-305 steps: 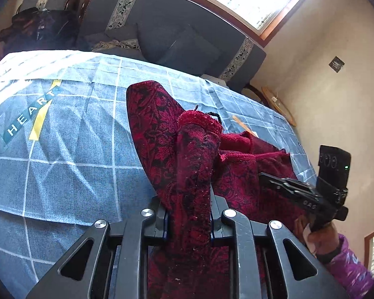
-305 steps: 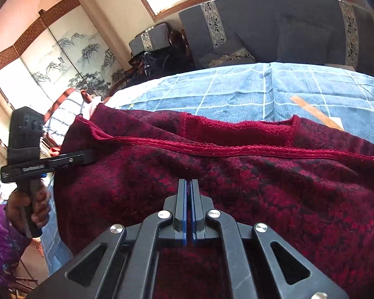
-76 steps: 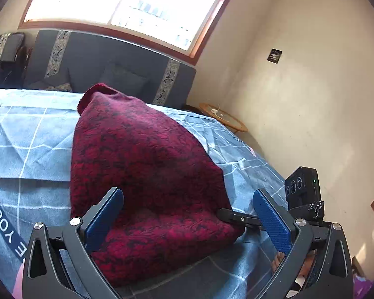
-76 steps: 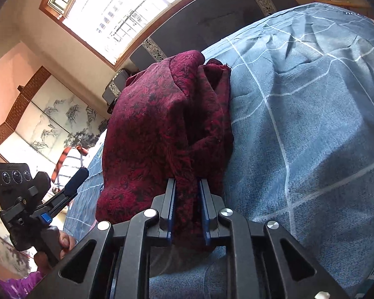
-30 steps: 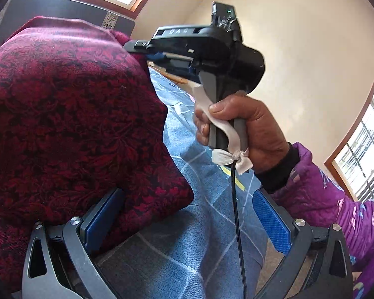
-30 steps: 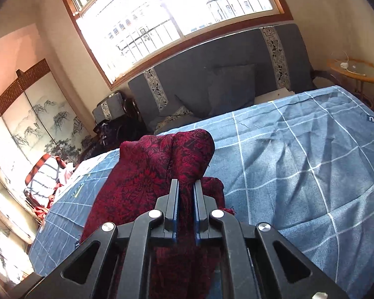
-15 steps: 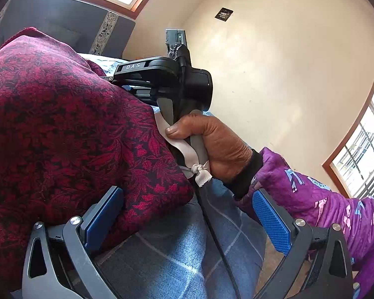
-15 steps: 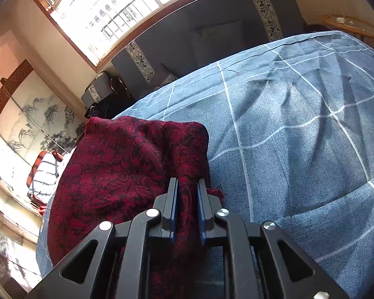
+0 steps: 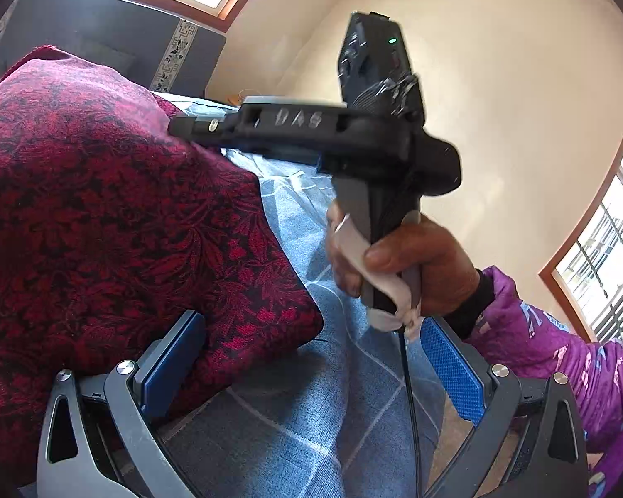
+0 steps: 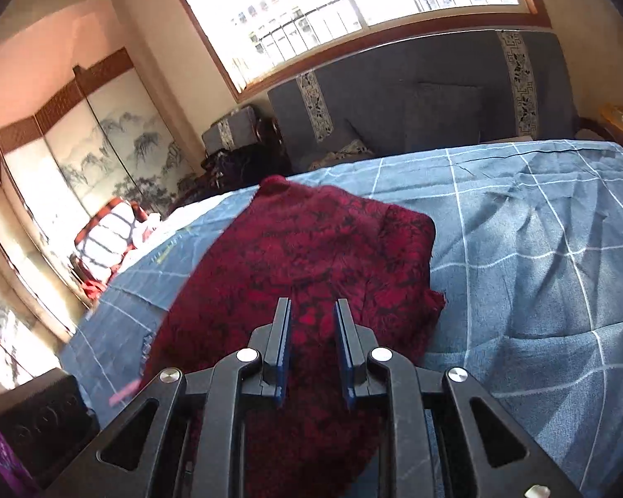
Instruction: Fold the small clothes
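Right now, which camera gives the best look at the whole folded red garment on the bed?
The right wrist view. It shows the red garment nearly whole, lying folded on the blue checked bedspread, beyond the open right tool. The left wrist view is too close: only one corner and side, partly hidden behind the left tool.

Dark red garment [image 10: 311,257] with black floral pattern ahead of the black, blue-padded right gripper [image 10: 313,350], blue bedspread [image 10: 540,249] with white grid lines to its right, purple sleeve [image 9: 560,357] beyond the blue-padded left gripper [image 9: 311,365]
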A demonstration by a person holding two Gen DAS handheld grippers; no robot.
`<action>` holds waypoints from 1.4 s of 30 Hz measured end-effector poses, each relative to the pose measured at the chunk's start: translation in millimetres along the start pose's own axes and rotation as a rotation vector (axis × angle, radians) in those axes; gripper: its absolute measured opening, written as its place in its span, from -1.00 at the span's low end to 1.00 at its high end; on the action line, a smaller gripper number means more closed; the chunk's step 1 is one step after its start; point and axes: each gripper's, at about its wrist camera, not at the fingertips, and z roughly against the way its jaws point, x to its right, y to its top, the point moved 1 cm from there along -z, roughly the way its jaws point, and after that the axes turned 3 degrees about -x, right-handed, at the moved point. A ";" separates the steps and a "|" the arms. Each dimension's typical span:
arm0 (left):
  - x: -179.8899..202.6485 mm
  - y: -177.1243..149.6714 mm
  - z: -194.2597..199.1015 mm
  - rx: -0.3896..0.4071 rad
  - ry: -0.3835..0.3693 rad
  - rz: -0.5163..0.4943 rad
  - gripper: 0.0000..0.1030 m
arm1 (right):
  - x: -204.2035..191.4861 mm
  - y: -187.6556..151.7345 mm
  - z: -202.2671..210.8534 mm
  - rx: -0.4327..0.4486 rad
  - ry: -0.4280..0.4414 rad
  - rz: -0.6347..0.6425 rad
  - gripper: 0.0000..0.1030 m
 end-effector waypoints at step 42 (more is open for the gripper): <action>-11.1 16.1 67.1 0.086 0.807 -0.061 0.99 | -5.7 -33.5 -18.8 0.009 -0.119 -0.002 -0.69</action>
